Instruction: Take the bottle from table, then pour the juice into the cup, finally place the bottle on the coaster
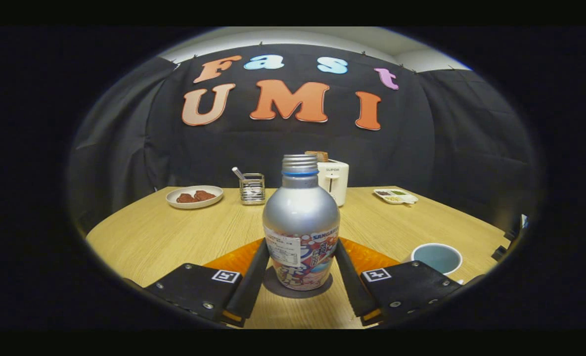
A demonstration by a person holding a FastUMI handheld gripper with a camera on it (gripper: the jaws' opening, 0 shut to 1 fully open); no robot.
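Bottle: a silver bottle with a threaded metal neck, a blue ring under the neck and a printed label round its lower half; it stands upright on the table, between the two fingers

Coaster: a dark round coaster lies under the bottle's base, its rim showing on both sides of the bottle; the bottle rests on it

Gripper: the gripper reaches forward with one finger on each side of the bottle's lower half; both fingers lie against the label (whether they press on it or merely touch cannot be told from this view)

Mat: an orange mat lies on the table behind the coaster, showing past both fingers

Cup: a white cup with a pale blue inside sits to the right of the bottle, just beyond the right finger; it is apart from the bottle

Table: a light wooden table carries everything

Far side: a white plate with brown pieces of food; beside it a small clear holder with a utensil standing in it; a white toaster directly behind the bottle; a small white tray with bits of food further right
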